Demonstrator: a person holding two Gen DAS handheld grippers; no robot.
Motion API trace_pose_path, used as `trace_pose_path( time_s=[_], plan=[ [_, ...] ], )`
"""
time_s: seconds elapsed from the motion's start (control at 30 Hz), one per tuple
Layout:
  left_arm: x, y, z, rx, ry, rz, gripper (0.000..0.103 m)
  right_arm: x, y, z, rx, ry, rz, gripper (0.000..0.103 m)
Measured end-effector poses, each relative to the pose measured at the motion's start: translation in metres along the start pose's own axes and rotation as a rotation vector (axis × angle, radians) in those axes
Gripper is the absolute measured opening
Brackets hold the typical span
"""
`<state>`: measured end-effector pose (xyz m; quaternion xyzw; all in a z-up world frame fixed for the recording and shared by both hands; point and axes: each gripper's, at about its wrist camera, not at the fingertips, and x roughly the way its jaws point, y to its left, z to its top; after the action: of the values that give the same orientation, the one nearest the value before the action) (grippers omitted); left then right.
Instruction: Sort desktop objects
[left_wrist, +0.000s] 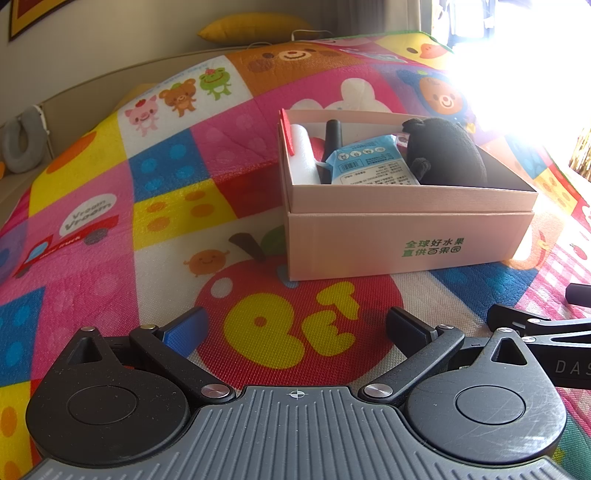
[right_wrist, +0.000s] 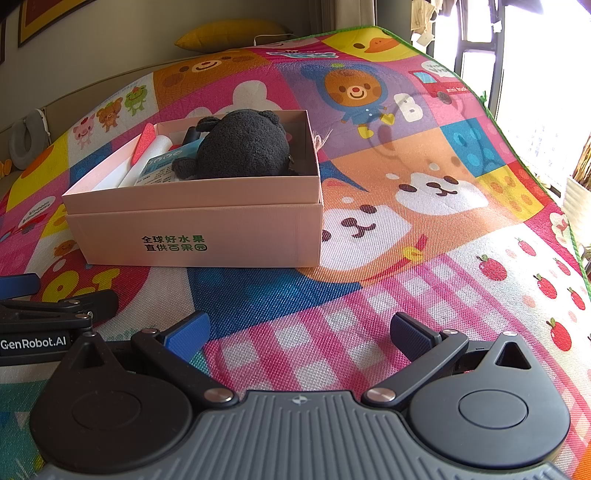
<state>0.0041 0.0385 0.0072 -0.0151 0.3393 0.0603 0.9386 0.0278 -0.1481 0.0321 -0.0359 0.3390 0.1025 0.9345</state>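
A pink cardboard box (left_wrist: 406, 243) (right_wrist: 192, 236) with green lettering sits on the colourful play mat. Inside lie a dark plush toy (left_wrist: 445, 155) (right_wrist: 242, 147), a blue-and-white packet (left_wrist: 369, 160) (right_wrist: 159, 168), a white roll (left_wrist: 304, 153) (right_wrist: 155, 147) and a black handle (left_wrist: 332, 142). My left gripper (left_wrist: 297, 326) is open with nothing between its fingers, low over the mat in front of the box. My right gripper (right_wrist: 299, 330) is also open and holds nothing, to the right of the box front. Each gripper shows at the edge of the other's view.
The cartoon play mat (right_wrist: 424, 229) covers the whole surface, with a green edge (right_wrist: 517, 147) at the right. A yellow cushion (left_wrist: 255, 27) and a grey neck pillow (left_wrist: 22, 142) lie beyond the mat. Bright window glare fills the right side.
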Motion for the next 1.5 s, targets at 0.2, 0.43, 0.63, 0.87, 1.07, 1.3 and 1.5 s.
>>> trace_pose_path(
  time_s=[0.2, 0.43, 0.63, 0.87, 1.07, 1.3, 1.5],
  plan=[
    [0.0, 0.0, 0.0, 0.0, 0.0, 0.0, 0.103, 0.0, 0.0, 0.0, 0.0, 0.0, 0.0, 0.103],
    [0.0, 0.0, 0.0, 0.0, 0.0, 0.0, 0.103, 0.0, 0.0, 0.0, 0.0, 0.0, 0.0, 0.103],
    [0.0, 0.0, 0.0, 0.0, 0.0, 0.0, 0.103, 0.0, 0.0, 0.0, 0.0, 0.0, 0.0, 0.103],
    [0.0, 0.0, 0.0, 0.0, 0.0, 0.0, 0.103, 0.0, 0.0, 0.0, 0.0, 0.0, 0.0, 0.103],
    [0.0, 0.0, 0.0, -0.001, 0.0, -0.001, 0.103, 0.0, 0.0, 0.0, 0.0, 0.0, 0.0, 0.103],
    [-0.004, 0.003, 0.0, -0.016, 0.022, -0.012, 0.103, 0.0, 0.0, 0.0, 0.0, 0.0, 0.0, 0.103],
    [-0.015, 0.002, -0.006, -0.015, 0.056, 0.004, 0.103, 0.0, 0.0, 0.0, 0.0, 0.0, 0.0, 0.103]
  ],
)
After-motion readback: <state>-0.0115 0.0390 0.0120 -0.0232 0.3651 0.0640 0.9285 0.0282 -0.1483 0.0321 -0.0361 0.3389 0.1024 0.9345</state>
